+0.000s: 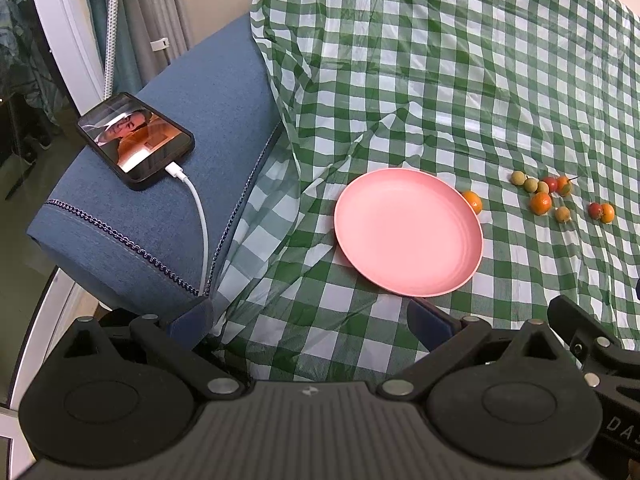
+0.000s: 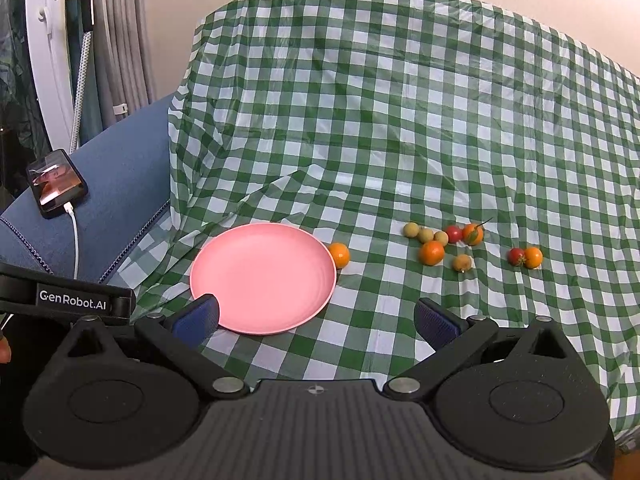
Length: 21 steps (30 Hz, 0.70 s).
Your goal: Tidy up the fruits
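Nothing grabbed yet: both the left hand-held gripper [image 1: 314, 320] and right hand-held gripper [image 2: 316, 318] are spread wide and empty. The pink plate [image 2: 262, 278] sits lower centre, probably the drop spot. One orange [image 2: 339, 255] touches its rim; the other fruits [image 2: 440, 240] are scattered to the right on the checked cloth [image 2: 360, 120].

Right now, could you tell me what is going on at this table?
A person holds a gripper in each hand over a green checked tablecloth, sorting small fruits. Both the left gripper and the right gripper are open and hold nothing. The pink plate has no fruit on it. One orange fruit sits beside its right rim; the other fruits lie scattered further right on the cloth. A phone charges on the blue armrest. Nothing has been placed yet.
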Tool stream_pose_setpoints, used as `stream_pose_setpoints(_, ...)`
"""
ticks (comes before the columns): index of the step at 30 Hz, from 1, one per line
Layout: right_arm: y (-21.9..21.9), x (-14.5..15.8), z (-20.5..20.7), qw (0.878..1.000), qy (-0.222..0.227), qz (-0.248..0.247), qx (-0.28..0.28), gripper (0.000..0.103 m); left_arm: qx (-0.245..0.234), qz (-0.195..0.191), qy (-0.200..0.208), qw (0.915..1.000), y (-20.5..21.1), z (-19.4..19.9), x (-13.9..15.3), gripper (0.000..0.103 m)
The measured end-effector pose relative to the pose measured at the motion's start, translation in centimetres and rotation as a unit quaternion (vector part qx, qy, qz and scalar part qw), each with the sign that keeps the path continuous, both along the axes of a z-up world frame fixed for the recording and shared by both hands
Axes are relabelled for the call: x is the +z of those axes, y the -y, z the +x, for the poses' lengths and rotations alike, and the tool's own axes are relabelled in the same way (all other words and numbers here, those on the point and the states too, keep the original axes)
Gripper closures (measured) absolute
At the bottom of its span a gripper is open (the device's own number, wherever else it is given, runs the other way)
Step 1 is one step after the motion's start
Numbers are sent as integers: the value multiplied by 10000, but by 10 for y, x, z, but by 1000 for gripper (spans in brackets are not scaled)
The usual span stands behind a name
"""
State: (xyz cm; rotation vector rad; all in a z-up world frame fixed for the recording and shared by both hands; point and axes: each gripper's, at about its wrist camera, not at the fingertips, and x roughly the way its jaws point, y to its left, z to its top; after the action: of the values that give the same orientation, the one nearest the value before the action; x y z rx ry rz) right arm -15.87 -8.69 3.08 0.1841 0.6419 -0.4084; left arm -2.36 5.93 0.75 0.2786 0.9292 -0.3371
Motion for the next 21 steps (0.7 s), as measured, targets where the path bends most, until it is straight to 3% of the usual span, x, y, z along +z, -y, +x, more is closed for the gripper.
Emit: stream_pose_setpoints(21,0,0,1,10000,42,-51,30,0,-13,31,-1,10000,-3,0,2,0)
